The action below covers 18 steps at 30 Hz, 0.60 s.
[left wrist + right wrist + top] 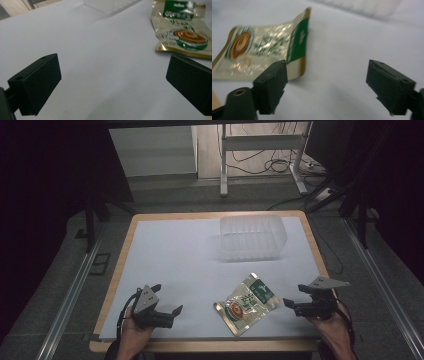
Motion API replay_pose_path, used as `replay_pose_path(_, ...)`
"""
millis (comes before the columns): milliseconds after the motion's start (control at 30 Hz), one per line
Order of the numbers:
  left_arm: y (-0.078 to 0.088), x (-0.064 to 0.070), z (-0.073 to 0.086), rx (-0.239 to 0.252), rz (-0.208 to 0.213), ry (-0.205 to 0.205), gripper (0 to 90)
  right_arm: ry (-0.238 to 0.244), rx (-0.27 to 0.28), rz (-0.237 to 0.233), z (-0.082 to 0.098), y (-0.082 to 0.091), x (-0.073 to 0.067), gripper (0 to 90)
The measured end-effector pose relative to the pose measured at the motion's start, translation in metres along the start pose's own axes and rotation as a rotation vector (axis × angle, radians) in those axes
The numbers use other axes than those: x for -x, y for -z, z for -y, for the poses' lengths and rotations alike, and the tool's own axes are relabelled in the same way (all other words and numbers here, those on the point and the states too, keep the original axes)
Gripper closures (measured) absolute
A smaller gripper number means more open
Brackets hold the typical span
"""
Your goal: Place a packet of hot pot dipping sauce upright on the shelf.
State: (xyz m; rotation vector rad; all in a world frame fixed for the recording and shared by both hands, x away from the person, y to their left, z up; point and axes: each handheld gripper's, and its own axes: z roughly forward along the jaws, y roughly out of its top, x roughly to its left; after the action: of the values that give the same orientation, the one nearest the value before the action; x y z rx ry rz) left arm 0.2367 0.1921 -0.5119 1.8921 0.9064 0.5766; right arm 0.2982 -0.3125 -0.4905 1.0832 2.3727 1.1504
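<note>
Black jaws spread wide on both tools, gripping nothing. Left gripper (166, 301) at lower left of the high view, hand (134, 332) beneath, angled toward centre. Right gripper (295, 296) at lower right, pointing left at the snack packet (247, 303). Gold-and-green foil, lying flat lower centre on the white table (175, 255); printed writing illegible. Clear plastic container (253, 238) at upper centre.

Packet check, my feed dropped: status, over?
Left gripper open, empty. Right gripper open, empty. Packet flat on the white sheet between them, untouched. Clear tub farther back, nothing in the way.
</note>
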Motion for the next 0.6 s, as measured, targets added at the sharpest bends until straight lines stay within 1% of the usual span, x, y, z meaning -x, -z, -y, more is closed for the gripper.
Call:
replay_pose_path(33, 0.001, 0.0, 0.0, 0.003, -0.004, 0.005, 0.0, 0.007, -0.018, -0.013, 0.0, -0.004, 0.0, 15.8)
replay_pose_path(67, 0.001, 0.0, 0.0, 0.004, -0.007, 0.007, 0.0, 0.005, -0.039, -0.038, 0.0, -0.007, -0.002, 15.2)
replay_pose_path(133, 0.0, 0.0, 0.0, 0.004, -0.012, 0.0, 0.0, 0.002, -0.03, -0.049, -0.001, -0.007, -0.003, 13.2)
replay_pose_path(167, 0.0, 0.002, -0.001, 0.007, -0.005, -0.011, 0.0, 0.002, -0.025, -0.052, -0.001, -0.006, -0.003, 11.6)
replay_pose_path(233, -0.001, 0.003, -0.001, 0.01, -0.002, -0.014, 0.0, 0.0, -0.02, -0.048, 0.0, -0.006, -0.002, 10.4)
replay_pose_path(267, -0.001, 0.004, -0.001, 0.012, 0.005, -0.017, 0.0, -0.005, -0.011, -0.05, 0.002, -0.005, 0.001, 8.5)
replay_pose_path(333, -0.002, 0.005, -0.001, 0.011, 0.015, -0.021, 0.0, -0.011, -0.004, -0.049, 0.003, -0.005, 0.003, 7.8)
replay_pose_path(367, -0.002, 0.005, -0.001, 0.007, 0.015, -0.02, 0.0, -0.012, 0.002, -0.048, 0.004, -0.004, 0.004, 7.4)
replay_pose_path(400, -0.003, 0.005, -0.001, 0.006, 0.014, -0.02, 0.0, -0.017, 0.011, -0.058, 0.004, -0.004, 0.007, 6.6)
replay_pose_path(467, -0.003, 0.004, -0.001, 0.003, 0.017, -0.014, 0.0, -0.014, 0.017, -0.055, 0.005, -0.004, 0.009, 5.3)
replay_pose_path(600, -0.003, 0.003, 0.0, 0.005, 0.02, -0.006, 0.0, -0.007, 0.011, -0.057, 0.005, -0.004, 0.009, 4.4)
